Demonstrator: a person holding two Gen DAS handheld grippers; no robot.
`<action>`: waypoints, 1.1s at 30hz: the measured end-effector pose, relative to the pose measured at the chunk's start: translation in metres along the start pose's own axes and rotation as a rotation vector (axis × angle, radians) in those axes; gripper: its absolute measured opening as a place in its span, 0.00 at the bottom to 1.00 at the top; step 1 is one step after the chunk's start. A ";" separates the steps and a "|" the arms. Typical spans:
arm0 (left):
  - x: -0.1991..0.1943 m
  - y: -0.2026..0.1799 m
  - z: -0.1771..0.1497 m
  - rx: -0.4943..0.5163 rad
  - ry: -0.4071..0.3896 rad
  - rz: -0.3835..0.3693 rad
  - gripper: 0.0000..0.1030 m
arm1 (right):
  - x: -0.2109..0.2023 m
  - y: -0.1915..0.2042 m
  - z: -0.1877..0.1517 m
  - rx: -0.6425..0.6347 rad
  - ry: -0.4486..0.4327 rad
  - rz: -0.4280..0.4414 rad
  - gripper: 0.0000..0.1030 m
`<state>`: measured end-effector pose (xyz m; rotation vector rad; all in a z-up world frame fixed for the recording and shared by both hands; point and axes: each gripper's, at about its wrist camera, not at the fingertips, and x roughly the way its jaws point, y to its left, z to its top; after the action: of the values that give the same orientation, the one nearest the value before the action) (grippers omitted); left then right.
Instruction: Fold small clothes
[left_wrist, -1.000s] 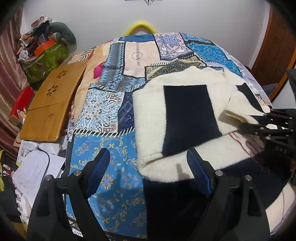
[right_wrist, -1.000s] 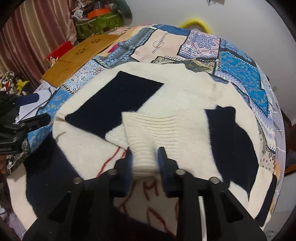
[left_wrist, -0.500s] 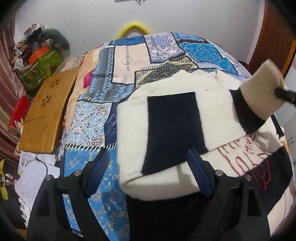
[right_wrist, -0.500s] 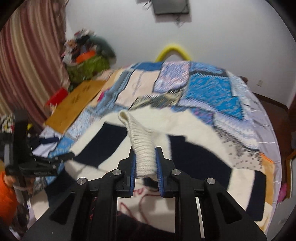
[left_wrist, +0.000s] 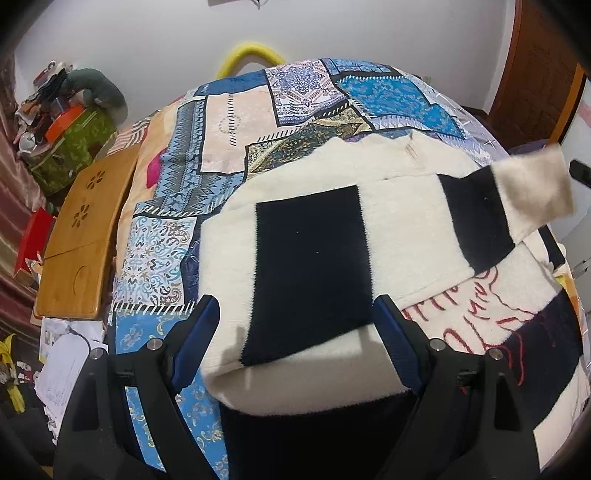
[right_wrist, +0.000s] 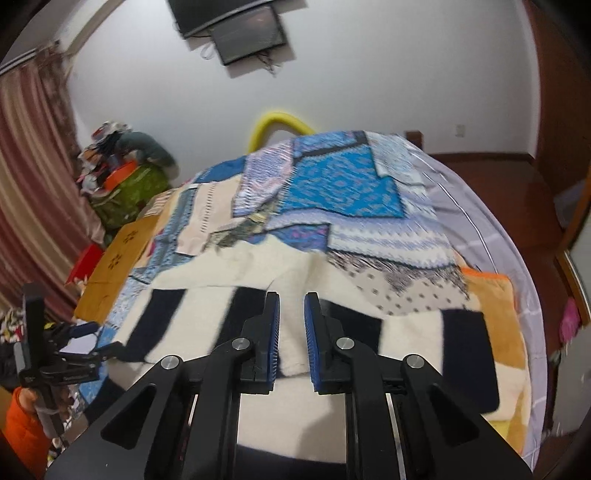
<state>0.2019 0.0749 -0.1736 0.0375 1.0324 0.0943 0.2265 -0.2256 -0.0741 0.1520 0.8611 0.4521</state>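
A cream and navy sweater (left_wrist: 399, 229) with red stitching lies spread on the bed. Its right sleeve (left_wrist: 476, 218) is lifted off the body, the cream cuff (left_wrist: 535, 188) hanging in the air at the far right. My right gripper (right_wrist: 291, 310) has the cuff (right_wrist: 291, 354) between its blue pads; the jaws are closing and pinch it. Only its dark tip (left_wrist: 580, 171) shows in the left wrist view. My left gripper (left_wrist: 295, 328) hangs open over the sweater's near left part, touching nothing, and also appears as the left gripper (right_wrist: 99, 338) at the left edge.
A patchwork bedspread (left_wrist: 229, 122) covers the bed. A wooden lap tray (left_wrist: 85, 236) lies along its left side, with papers (left_wrist: 62, 365) below and a cluttered green bag (left_wrist: 74, 140) behind. A yellow ring (left_wrist: 251, 55) stands at the far end. A person's orange sleeve (right_wrist: 18, 424) shows.
The right gripper has pulled the sleeve up off the sweater's front and carried it to the right while rolling. The left gripper has drifted sideways over the sweater, still open.
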 end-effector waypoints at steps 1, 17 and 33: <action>0.001 -0.001 0.000 0.000 0.001 0.001 0.82 | 0.000 -0.006 -0.002 0.008 0.007 -0.005 0.12; -0.004 -0.022 0.021 0.033 -0.015 0.004 0.82 | -0.015 -0.090 -0.029 0.149 0.049 -0.141 0.37; 0.016 -0.074 0.060 0.070 0.008 -0.047 0.82 | -0.065 -0.186 -0.069 0.314 0.042 -0.318 0.50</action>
<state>0.2657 0.0038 -0.1625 0.0768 1.0441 0.0156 0.1977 -0.4240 -0.1306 0.2892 0.9745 0.0202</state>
